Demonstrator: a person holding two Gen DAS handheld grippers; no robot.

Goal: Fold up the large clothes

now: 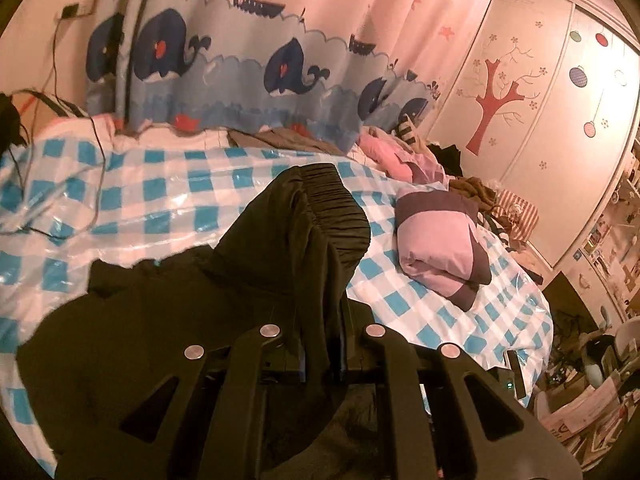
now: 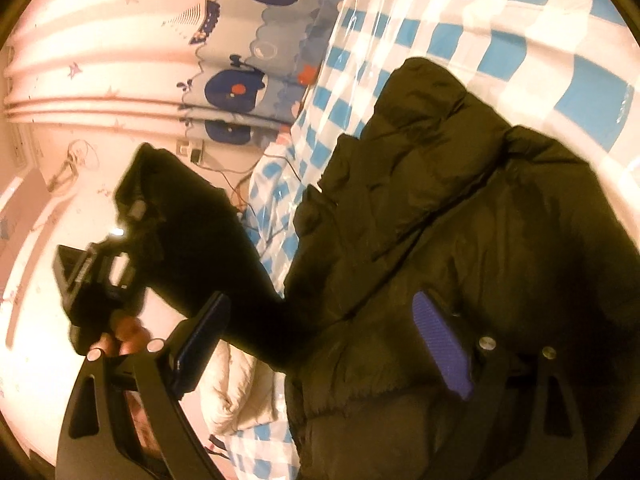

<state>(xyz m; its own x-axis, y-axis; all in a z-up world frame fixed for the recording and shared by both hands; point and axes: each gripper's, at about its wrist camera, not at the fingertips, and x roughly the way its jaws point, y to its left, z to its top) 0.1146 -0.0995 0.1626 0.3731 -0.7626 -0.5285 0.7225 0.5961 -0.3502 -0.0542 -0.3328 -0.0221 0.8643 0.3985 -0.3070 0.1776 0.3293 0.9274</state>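
A black puffer jacket (image 2: 460,208) lies spread on the blue-and-white checked bed cover (image 1: 160,184). My left gripper (image 1: 320,332) is shut on one of its sleeves. The sleeve's elastic cuff (image 1: 340,208) stands up above the fingers, and the dark fabric hides the fingertips. In the right wrist view the left gripper (image 2: 100,276), held by a hand, lifts that sleeve (image 2: 200,232) off to the left of the jacket body. My right gripper (image 2: 320,344) hangs open just over the jacket. Its purple pads (image 2: 440,348) stand far apart and press on nothing.
A folded pink and purple garment (image 1: 440,240) sits on the bed to the right of the sleeve. Loose clothes (image 1: 400,148) are piled along the far edge by the whale curtain (image 1: 240,60). A black cable (image 1: 96,184) trails over the left of the cover. Wardrobe doors (image 1: 540,120) stand at right.
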